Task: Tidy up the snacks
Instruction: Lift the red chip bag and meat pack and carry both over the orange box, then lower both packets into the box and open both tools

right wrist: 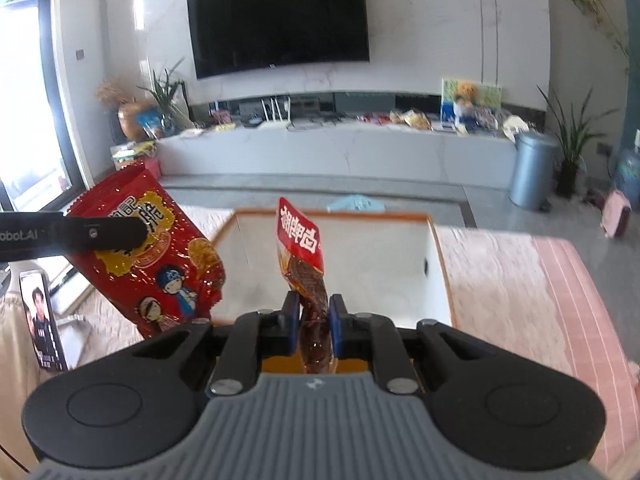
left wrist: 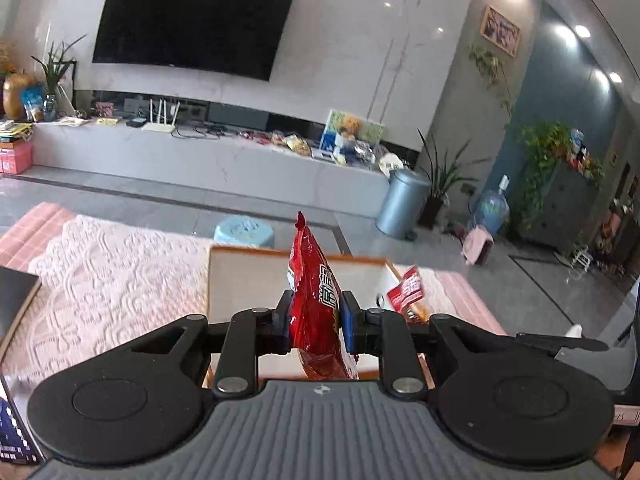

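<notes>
Snack packet [right wrist: 308, 280] bottom hidden between right tool [right wrist: 315, 320] pads.

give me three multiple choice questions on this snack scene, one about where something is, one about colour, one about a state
1. Where is the white box with the orange rim?
A. on the TV bench
B. on the pink-clothed table ahead of both tools
C. on the floor by the bin

2. What colour is the big snack bag in the left tool?
A. red
B. green
C. blue

3. What is the state of the right tool?
A. open and empty
B. shut and empty
C. shut on a small red-topped snack packet

Answers:
1 B, both wrist views show the box on the pink cloth just past the tools.
2 A, its foil is red with cartoon figures.
3 C, the blue pads pinch the packet's lower part.
</notes>
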A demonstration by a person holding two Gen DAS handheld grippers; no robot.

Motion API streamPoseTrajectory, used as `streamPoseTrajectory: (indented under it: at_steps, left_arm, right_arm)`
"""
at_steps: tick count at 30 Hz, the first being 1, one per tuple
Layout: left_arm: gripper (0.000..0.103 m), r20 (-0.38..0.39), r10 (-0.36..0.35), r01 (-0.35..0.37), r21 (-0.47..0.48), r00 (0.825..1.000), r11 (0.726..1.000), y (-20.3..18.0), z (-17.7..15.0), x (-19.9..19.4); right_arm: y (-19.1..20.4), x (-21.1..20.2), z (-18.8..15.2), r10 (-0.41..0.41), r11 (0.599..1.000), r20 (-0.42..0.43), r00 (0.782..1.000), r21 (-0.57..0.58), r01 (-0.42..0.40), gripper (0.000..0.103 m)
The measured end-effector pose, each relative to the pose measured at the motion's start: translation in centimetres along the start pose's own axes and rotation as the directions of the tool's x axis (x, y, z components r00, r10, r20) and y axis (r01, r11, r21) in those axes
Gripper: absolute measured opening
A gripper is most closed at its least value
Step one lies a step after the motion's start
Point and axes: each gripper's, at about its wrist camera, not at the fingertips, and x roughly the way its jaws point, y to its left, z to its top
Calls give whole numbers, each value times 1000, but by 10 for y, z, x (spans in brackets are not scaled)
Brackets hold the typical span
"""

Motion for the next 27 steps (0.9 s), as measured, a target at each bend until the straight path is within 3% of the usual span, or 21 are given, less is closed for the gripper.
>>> streamPoseTrajectory:
  at_steps: [4, 5, 16, 22, 27]
  left_arm:
    - [25, -9, 21, -21, -2, 1000, 1000, 6, 10, 18]
    - [25, -18, 26, -26, -3, 1000, 1000, 7, 12, 24]
    - [25, -150, 85, -88, -14, 985, 996, 36, 5, 86]
    - [25, -189, 92, -100, -37, 978, 994, 51, 4, 110]
    - [24, -176, 149, -151, 2, 973, 988, 52, 5, 122]
  right_arm:
    - [4, 19, 18, 14, 1000, 15, 1000, 27, -14, 9]
    - [5, 23, 21, 16, 999, 15, 1000, 32, -16, 5]
    - [19, 102, 37, 12, 1000, -42, 999, 26, -11, 5]
    - [23, 151, 33, -6, 1000, -116, 993, 24, 9, 5]
    - [27, 177, 23, 5, 999, -168, 986, 53, 4, 5]
